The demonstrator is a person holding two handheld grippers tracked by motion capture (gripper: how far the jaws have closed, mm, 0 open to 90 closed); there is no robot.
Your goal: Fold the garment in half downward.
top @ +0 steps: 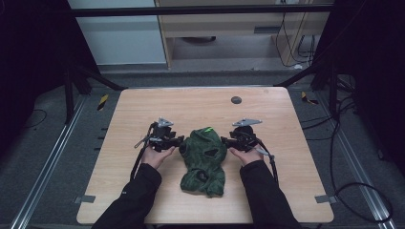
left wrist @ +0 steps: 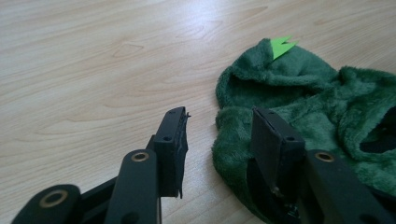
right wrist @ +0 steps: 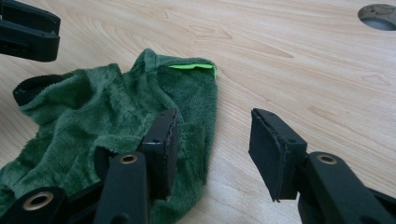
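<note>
While both of the person's dark-sleeved forearms (top: pixel 138 193) are coming in from the near table edge, each hand is gripping a black two-jaw gripper w/ a grey three-cornered plate on top; the left gripper (top: pixel 177 141) is sitting just left of a crumpled dark green fleece garment (top: pixel 204 160), the right gripper (top: pixel 228 141) just right of it, both pointing inward at approx. the same level across the light wooden table (top: pixel 143 109). Left gripper view: the left gripper (left wrist: pixel 218 135) is standing w/ jaws apart, unclenched, nothing pinched; one jaw is lying over the fleece edge, the other over bare wood; cannot tell if either pad is touching the fabric. Right gripper view: the right gripper (right wrist: pixel 214 144) is likewise standing w/ jaws spread, gripping nothing; one jaw is overlapping the garment's edge, the other hanging over bare tabletop; the left gripper's black tip is showing farther off, top-left corner. The garment is lying near table centre, slightly toward the person, rumpled, w/ dark openings in it; a small bright green jagged patch (top: pixel 208 129) is sitting at its far end, on the hood-like part. Further back, a round dark grey cap (top: pixel 236 100) is sitting flush in the tabletop; black cables are trailing on the floor at right.
</note>
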